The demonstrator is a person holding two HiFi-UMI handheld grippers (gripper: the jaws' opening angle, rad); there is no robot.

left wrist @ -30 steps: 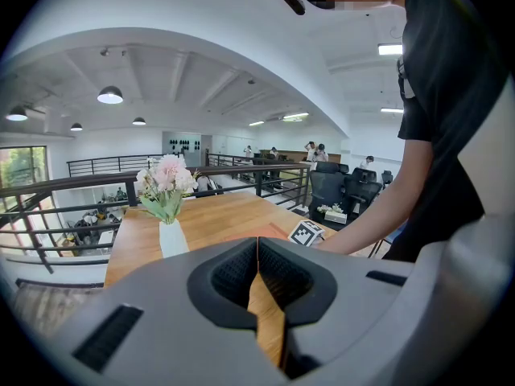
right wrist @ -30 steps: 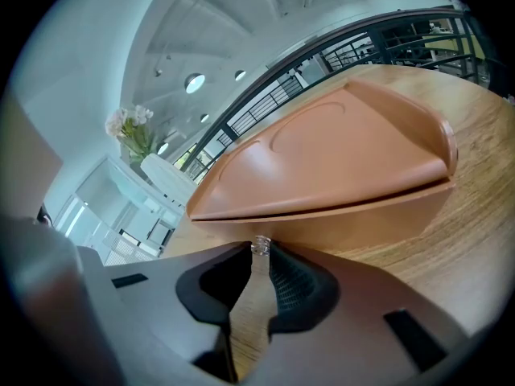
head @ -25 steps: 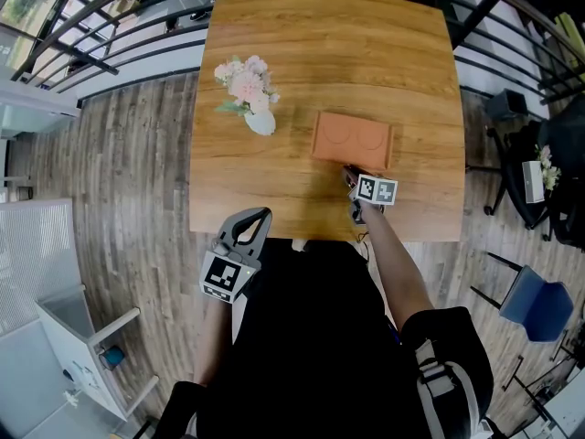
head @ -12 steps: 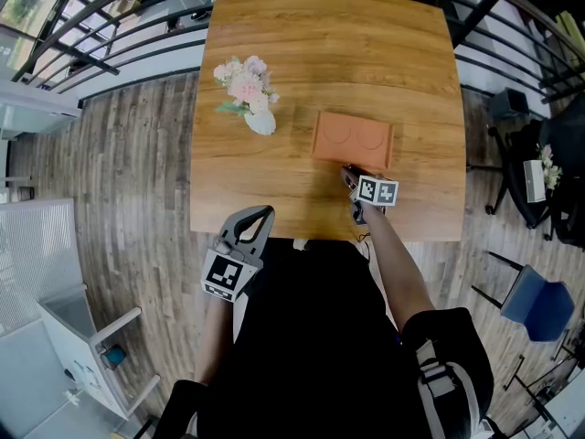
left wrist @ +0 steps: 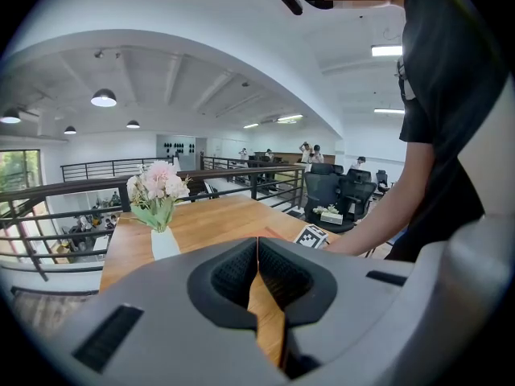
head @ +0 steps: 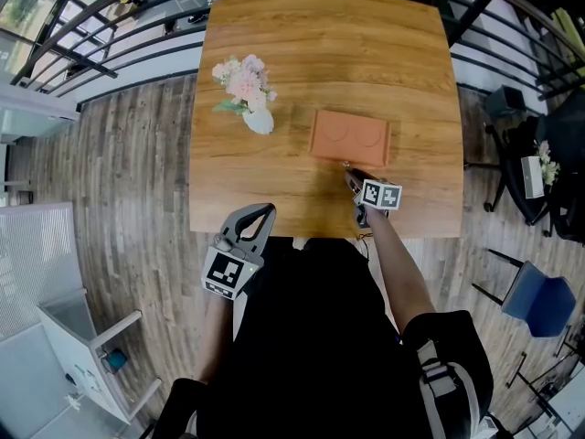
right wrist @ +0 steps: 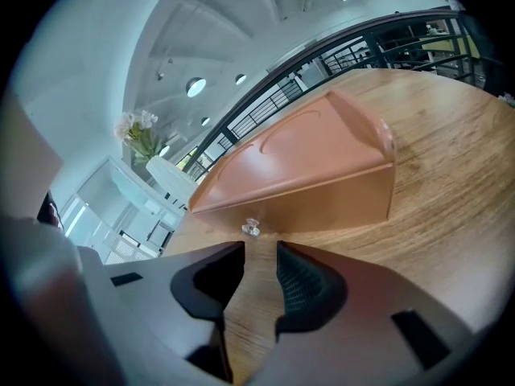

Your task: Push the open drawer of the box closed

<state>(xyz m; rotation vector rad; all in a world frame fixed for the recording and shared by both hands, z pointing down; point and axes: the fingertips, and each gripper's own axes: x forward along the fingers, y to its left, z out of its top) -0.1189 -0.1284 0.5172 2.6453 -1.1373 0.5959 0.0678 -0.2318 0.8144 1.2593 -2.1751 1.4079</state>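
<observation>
A flat terracotta box point(head: 351, 137) lies in the middle of the wooden table point(head: 274, 44). In the right gripper view the box point(right wrist: 306, 167) shows its front face flush, with a small clear knob point(right wrist: 251, 228) on it. My right gripper point(head: 351, 177) sits just short of that knob point(head: 345, 165); its jaws are opening and nothing is between them point(right wrist: 259, 265). My left gripper point(head: 256, 218) hangs off the table's near edge, shut and empty point(left wrist: 257, 265).
A white vase of pink flowers point(head: 247, 94) stands at the table's left, also visible as flowers point(left wrist: 157, 199) in the left gripper view. Black railings point(head: 110, 26) run behind the table. A blue chair point(head: 535, 300) and a dark chair point(head: 539, 176) stand to the right.
The right gripper has drawn back a little from the box toward the near edge and its jaws have parted. The left gripper has barely moved.
</observation>
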